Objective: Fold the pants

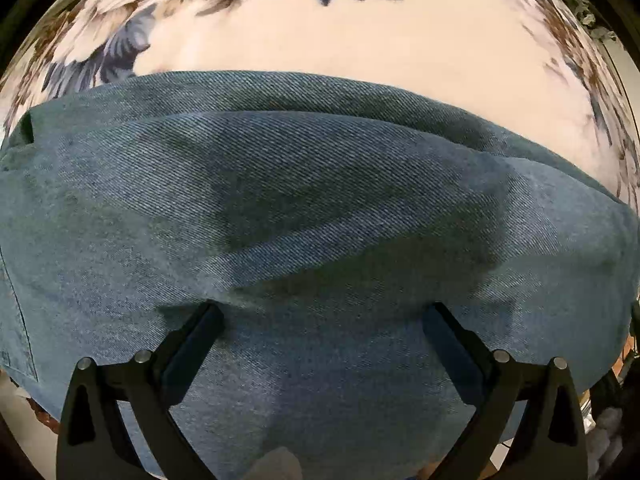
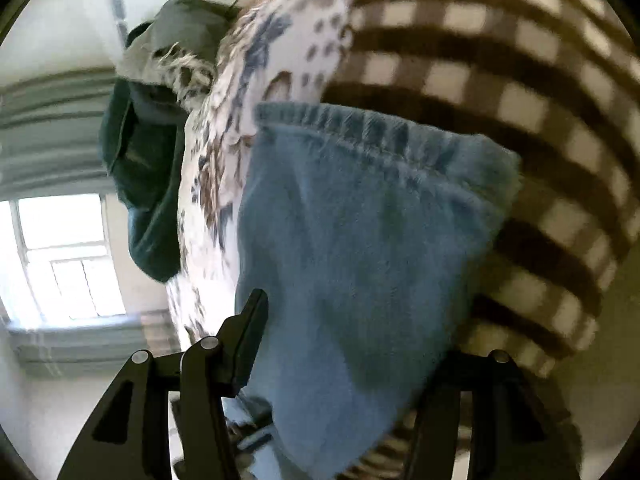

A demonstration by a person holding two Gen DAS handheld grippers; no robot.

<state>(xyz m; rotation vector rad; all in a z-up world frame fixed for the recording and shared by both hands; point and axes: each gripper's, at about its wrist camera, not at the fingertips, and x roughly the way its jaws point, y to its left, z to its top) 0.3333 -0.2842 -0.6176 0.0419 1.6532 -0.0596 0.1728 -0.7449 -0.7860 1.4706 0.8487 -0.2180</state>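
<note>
Blue denim pants (image 1: 304, 208) spread over floral bedspread (image 1: 360, 52), folded layers showing. Left gripper (image 1: 323, 314) spread wide, fingertips on the denim, gripping nothing. Right gripper (image 2: 352, 320): hemmed denim between fingers, right finger hidden; closure cannot be judged. Checked cloth (image 2: 500, 80) behind.

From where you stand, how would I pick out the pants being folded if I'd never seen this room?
Find the floral blanket, pale pink with blue and brown flowers. On it lies a broad slab of blue denim, the pants; the left gripper hovers open over them. Unlike the patterned blanket and the brown checked cloth nearby, they are plain blue twill, with a stitched hem.
</note>
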